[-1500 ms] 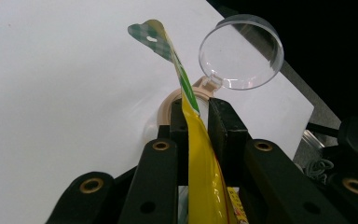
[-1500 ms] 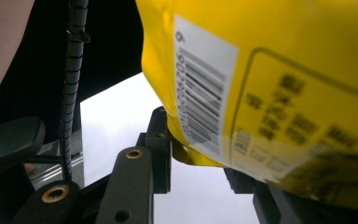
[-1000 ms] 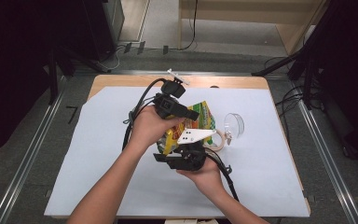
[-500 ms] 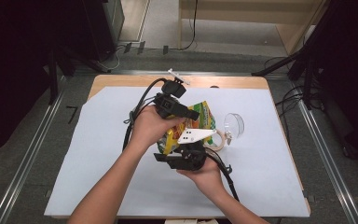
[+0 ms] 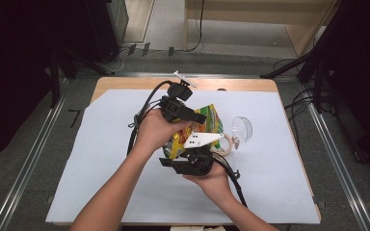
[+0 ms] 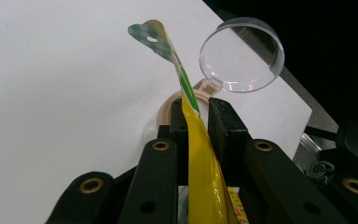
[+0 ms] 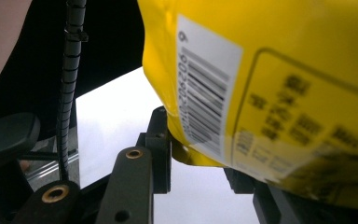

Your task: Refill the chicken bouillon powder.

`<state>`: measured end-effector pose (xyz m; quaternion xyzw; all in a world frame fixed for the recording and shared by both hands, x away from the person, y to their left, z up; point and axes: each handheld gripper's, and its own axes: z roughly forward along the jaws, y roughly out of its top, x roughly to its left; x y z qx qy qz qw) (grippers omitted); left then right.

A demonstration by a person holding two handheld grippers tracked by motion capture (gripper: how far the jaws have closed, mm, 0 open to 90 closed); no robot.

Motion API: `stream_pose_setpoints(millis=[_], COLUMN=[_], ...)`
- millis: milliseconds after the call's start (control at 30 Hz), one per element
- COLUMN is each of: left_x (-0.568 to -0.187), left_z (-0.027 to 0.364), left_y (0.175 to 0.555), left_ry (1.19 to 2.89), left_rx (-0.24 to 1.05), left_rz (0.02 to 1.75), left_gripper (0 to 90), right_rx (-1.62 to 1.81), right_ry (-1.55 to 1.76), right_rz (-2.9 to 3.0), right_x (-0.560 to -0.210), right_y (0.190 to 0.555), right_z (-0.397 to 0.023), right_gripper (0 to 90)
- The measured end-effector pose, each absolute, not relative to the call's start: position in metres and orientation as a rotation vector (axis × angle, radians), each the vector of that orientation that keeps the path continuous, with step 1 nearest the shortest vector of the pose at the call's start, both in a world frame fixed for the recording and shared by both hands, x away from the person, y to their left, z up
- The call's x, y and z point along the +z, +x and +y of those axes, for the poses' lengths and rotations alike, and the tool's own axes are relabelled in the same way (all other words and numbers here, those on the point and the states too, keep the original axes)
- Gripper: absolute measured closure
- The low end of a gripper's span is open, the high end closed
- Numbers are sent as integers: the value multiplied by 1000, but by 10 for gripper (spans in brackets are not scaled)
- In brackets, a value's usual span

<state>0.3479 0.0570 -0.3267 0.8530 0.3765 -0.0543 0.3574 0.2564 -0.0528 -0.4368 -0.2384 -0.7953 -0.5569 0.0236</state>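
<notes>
Together at the frame's center, the left gripper (image 5: 198, 118) clamps the yellow snack bag's (image 5: 207, 126) thin sealed edge while the right gripper (image 5: 198, 153) grips its lower corner, above the white table sheet (image 5: 101, 159).

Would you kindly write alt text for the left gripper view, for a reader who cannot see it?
The left gripper pinches the flat sealed edge of a yellow and green snack bag between its two black jaws. Behind it, on the white table cover, stands a beige container with its clear round lid flipped open.
</notes>
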Motion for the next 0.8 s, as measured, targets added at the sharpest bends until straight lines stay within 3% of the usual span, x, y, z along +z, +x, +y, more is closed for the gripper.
stream_pose_setpoints(millis=[800], left_x=[-327], left_z=[57], left_y=[348], left_ry=[2201], left_rx=[-138], left_rz=[969], left_gripper=[805], right_rx=[-1720], right_ry=[-740], right_rz=[-2464], right_x=[-436], right_y=[256], right_z=[-53], right_gripper=[685])
